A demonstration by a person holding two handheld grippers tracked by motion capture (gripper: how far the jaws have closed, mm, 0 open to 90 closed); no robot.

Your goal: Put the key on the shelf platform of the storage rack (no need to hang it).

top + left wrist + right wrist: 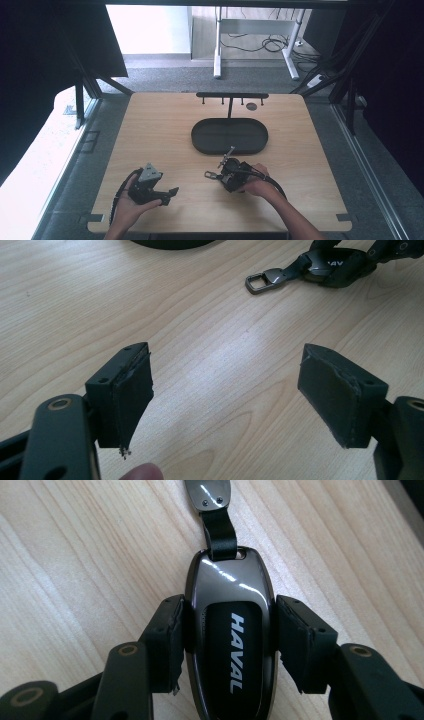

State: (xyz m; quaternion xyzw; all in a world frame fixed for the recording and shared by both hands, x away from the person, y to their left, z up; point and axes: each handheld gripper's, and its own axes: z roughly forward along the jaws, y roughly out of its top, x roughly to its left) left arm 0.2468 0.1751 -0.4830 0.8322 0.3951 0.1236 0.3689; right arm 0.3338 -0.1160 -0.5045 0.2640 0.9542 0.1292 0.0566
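A dark glossy car key fob marked HAVAL lies on the wooden table, and my right gripper is shut on its two sides. A short black strap runs from the fob to a metal clasp. In the high view the right gripper sits just in front of the oval tray, with the clasp sticking out to its left. My left gripper is open over bare wood with nothing between its jaws. From there the fob and the clasp lie farther off. The left gripper rests near the table's front left.
A black oval tray lies at the table's middle. Behind it stands a black T-shaped rack with small hooks. A small dark disc lies near the rack. Bare wood stretches to the left and right of the tray.
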